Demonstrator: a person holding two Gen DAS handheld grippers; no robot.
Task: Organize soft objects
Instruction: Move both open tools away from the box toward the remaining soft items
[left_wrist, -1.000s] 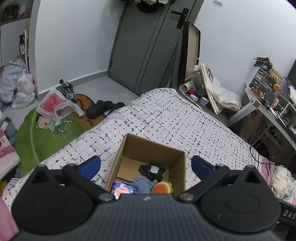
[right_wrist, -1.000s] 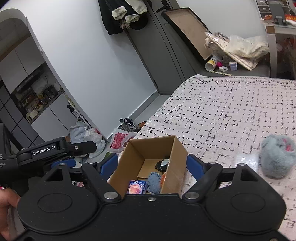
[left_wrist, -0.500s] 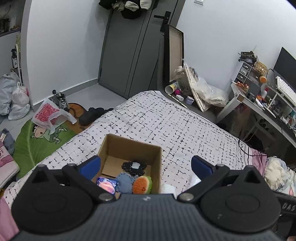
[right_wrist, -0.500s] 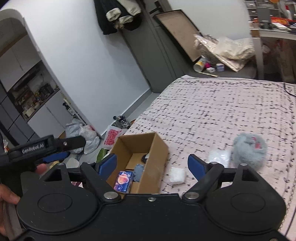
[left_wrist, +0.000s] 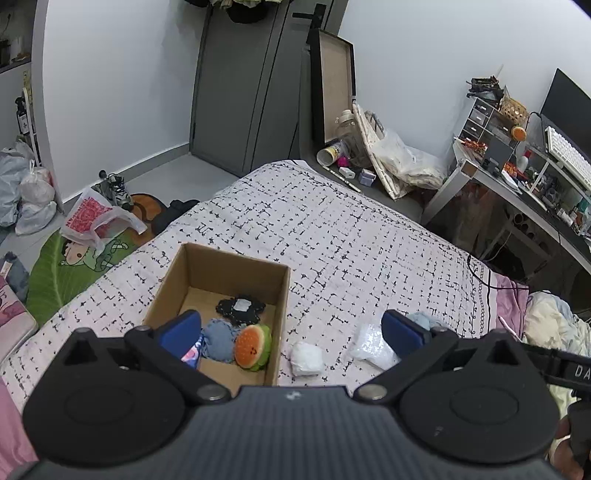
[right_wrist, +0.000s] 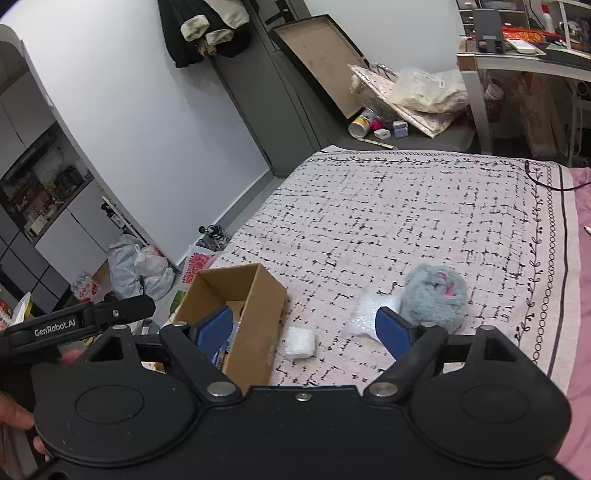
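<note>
Cardboard box (left_wrist: 236, 266), open-topped, sits on the bed (left_wrist: 351, 236) toward its left edge, at about 10 o'clock from the left claw (left_wrist: 291, 328) in the left wrist view. Inside the box lie a black lace-edged piece (left_wrist: 241, 307) at the far end, a blue-grey fabric round (left_wrist: 218, 339) nearer, an orange-and-green burger-shaped plush (left_wrist: 253, 346) just beside it against the right wall, and a pink-and-blue printed item (left_wrist: 192, 355) partly hidden by the claw's left finger.

Outside the box, on the patterned bedcover, a small white wad (left_wrist: 307, 359) rests just beside the box's right wall. A clear crinkled plastic bag (left_wrist: 367, 341) lies at 3 o'clock from the wad, near it. A grey-blue fluffy plush (right_wrist: 432, 295) with a pink patch lies beyond the bag in the right wrist view, touching or just overlapping it; in the left wrist view only its edge shows behind the right finger.

Left claw: jaws wide apart, nothing between the pads, held above the near end of the box and the white wad.

Right claw (right_wrist: 304, 332): jaws apart and opening, nothing gripped; the white wad appears on the bed between the fingers, below them and untouched. Its left finger overlaps the box's interior in view.

A hand (right_wrist: 14, 417) shows at the lower left of the right wrist view, holding the other tool.
</note>
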